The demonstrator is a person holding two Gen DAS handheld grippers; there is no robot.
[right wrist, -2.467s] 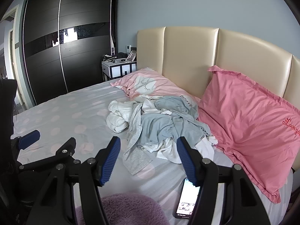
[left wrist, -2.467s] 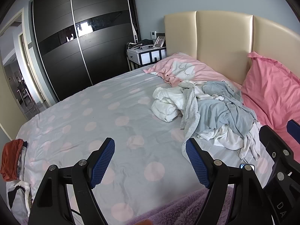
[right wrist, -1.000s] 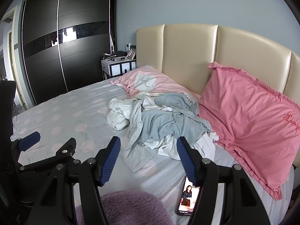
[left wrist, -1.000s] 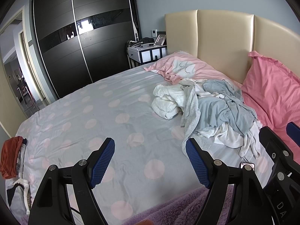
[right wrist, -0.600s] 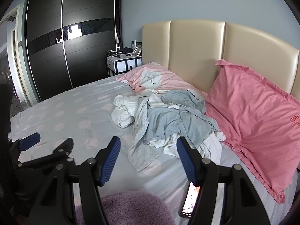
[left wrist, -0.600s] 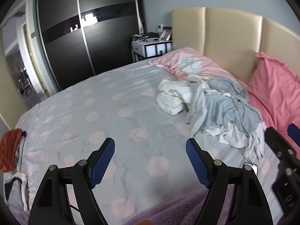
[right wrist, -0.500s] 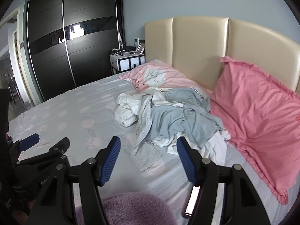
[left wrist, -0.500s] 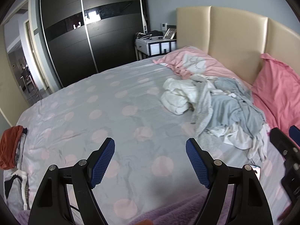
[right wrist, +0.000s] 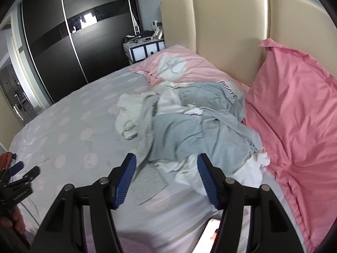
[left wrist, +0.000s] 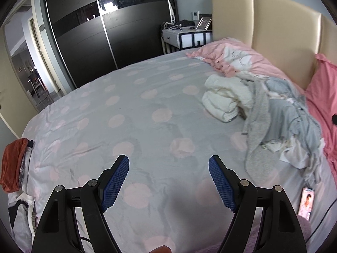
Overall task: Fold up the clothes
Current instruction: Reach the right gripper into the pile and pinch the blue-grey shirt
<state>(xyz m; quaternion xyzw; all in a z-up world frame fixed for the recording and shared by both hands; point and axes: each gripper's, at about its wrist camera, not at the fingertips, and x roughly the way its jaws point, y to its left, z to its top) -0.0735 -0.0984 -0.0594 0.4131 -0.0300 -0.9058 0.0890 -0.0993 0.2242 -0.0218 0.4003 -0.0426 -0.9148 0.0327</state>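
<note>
A heap of unfolded clothes [left wrist: 280, 116] [right wrist: 195, 128] lies on the bed near the headboard: grey-blue tops, a grey knit piece and a cream bundle [left wrist: 223, 99]. My left gripper [left wrist: 168, 181] hangs open over bare polka-dot sheet, well left of the heap, with nothing between its blue pads. My right gripper [right wrist: 166, 179] is open just short of the heap's near edge, over the grey knit piece [right wrist: 147, 177]. The left gripper [right wrist: 19, 168] also shows small at the lower left of the right wrist view.
Two pink pillows [right wrist: 294, 113] [left wrist: 231, 59] rest against the beige headboard [right wrist: 221, 31]. A lit phone [left wrist: 306, 200] lies on the sheet by the bed's near edge. Folded orange and patterned clothes [left wrist: 12, 168] sit at the far left edge. A nightstand [left wrist: 185, 35] and dark wardrobe [left wrist: 105, 31] stand beyond.
Both grippers have moved forward and lower over the bed. The right one has closed in on the clothes heap; the left one has swung leftward, so the heap sits further right in its view.
</note>
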